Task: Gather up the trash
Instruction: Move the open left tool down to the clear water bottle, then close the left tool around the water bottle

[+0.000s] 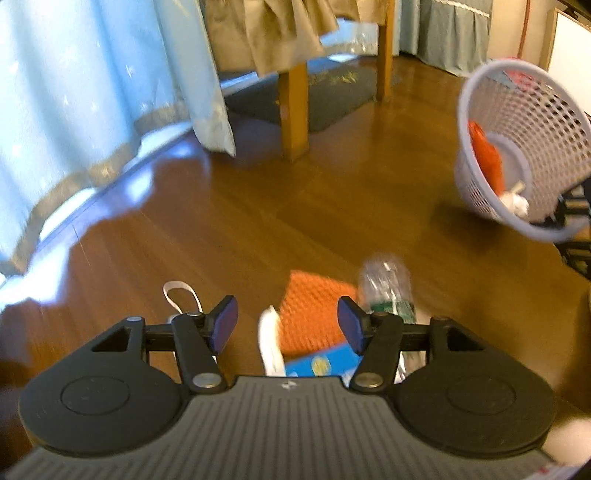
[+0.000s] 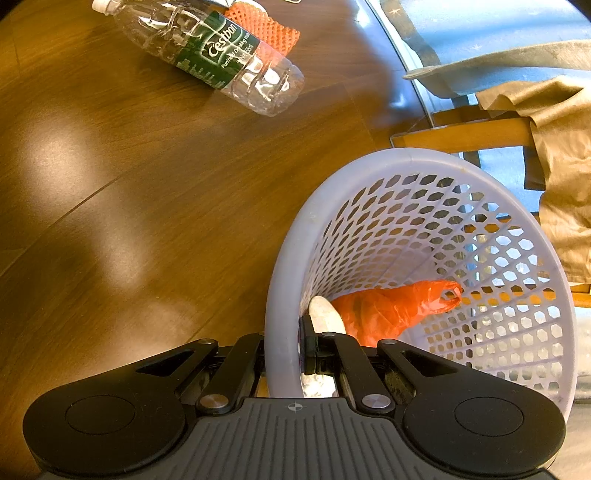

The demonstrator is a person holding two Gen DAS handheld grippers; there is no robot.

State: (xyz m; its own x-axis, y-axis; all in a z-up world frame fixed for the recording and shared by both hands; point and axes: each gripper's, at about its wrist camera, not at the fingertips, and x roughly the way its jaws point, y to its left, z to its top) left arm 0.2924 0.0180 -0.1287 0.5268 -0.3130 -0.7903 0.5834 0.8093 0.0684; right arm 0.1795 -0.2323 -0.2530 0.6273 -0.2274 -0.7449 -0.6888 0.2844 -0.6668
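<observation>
Pinching the rim of the tilted lavender basket (image 2: 284, 258) between its clenched fingers, the right gripper (image 2: 288, 354) holds an orange bag (image 2: 391, 310) inside, while the left gripper (image 1: 288, 321) gapes empty over orange netting (image 1: 310, 310), a plastic bottle (image 1: 388, 284) just beyond its right finger.

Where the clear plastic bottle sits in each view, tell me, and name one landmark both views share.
Left wrist: the plastic bottle lies on the floor low and right of centre, just beyond the left tool's right finger.
Right wrist: the bottle lies diagonally across the top left.
Shared landmark: the orange foam net lies right beside the bottle.
</observation>
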